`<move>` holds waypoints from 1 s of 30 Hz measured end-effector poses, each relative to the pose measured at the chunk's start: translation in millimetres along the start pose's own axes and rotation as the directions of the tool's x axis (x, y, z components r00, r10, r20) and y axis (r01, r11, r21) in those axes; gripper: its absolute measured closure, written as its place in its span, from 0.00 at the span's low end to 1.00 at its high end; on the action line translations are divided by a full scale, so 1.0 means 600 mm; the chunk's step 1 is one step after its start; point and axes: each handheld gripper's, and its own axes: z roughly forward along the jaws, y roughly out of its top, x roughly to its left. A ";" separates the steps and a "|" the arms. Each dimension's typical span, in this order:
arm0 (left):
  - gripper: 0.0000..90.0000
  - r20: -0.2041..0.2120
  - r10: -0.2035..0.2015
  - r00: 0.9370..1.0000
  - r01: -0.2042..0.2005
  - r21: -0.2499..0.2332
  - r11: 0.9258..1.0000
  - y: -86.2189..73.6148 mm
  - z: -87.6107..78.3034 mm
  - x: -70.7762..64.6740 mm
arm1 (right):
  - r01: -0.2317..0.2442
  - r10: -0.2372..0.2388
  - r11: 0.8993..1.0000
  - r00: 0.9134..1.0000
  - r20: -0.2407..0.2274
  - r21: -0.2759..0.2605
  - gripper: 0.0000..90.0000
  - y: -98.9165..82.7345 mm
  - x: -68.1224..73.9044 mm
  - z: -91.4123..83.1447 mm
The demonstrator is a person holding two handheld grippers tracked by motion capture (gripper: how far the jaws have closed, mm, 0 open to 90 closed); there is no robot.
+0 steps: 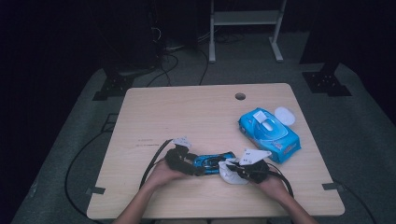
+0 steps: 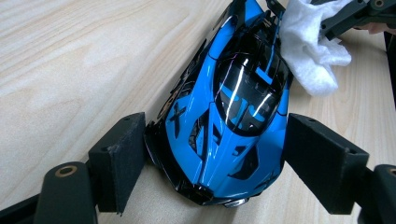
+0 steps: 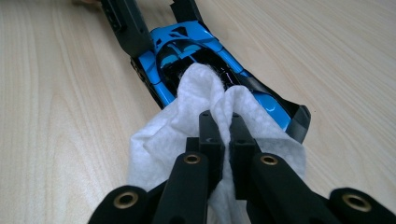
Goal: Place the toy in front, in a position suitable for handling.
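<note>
Now my left tongs [image 2: 212,163] clamp the glossy blue toy racing car [image 2: 233,116] near the table's front edge while my right tongs [image 3: 223,123], pinched on the crumpled white wipe [image 3: 187,121], rub its rear; next I should sweep forward over the roof.

I see a blue toy car [image 2: 233,126] with black parts and a dark glossy cabin. It stands on its wheels near the front edge of the counter [image 1: 187,107], between my two hands. A white crumpled wipe [image 3: 187,121] lies over its rear part and touches the body there.
</note>
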 end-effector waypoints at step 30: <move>0.49 0.036 0.120 0.992 -0.119 -0.032 0.992 0.005 -0.016 -0.012 | 0.070 -0.070 0.997 0.997 -0.013 -0.018 0.97 -0.016 0.032 -0.019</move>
